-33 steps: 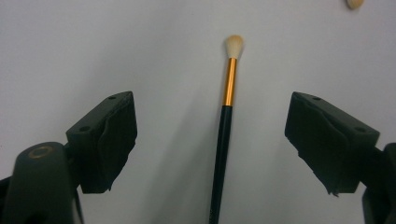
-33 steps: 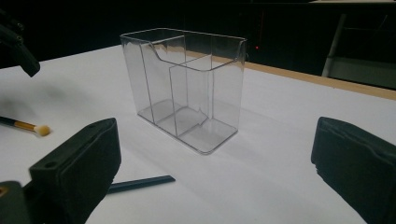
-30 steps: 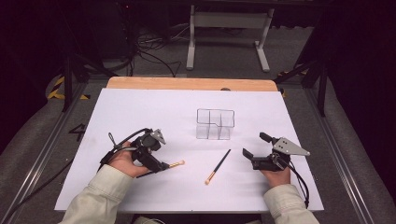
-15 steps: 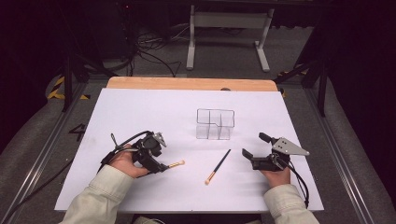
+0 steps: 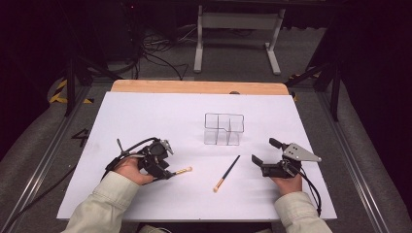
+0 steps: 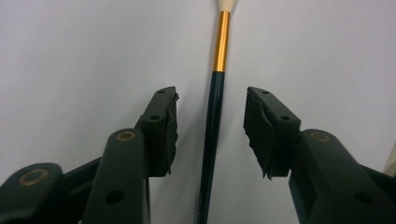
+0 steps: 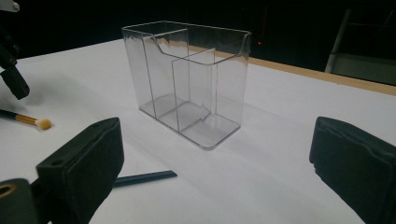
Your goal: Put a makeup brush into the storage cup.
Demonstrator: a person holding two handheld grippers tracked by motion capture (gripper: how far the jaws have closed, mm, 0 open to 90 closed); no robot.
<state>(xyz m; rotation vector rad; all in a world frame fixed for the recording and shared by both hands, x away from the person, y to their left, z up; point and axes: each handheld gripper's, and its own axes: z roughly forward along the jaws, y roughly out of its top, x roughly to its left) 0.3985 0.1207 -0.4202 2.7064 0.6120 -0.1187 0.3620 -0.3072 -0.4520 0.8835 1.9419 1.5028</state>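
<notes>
Our left gripper [image 6: 211, 133] is straddling the dark handle of a brush [image 6: 212, 121] lying on the white table [image 5: 145, 116] at the near left; its jaws have just been closing but are not yet touching it. We are holding the right gripper [image 5: 265, 156] wide open, resting at the near right, facing the clear organizer [image 7: 187, 79]; a second brush [image 5: 227, 173] is lying between the grippers.
</notes>
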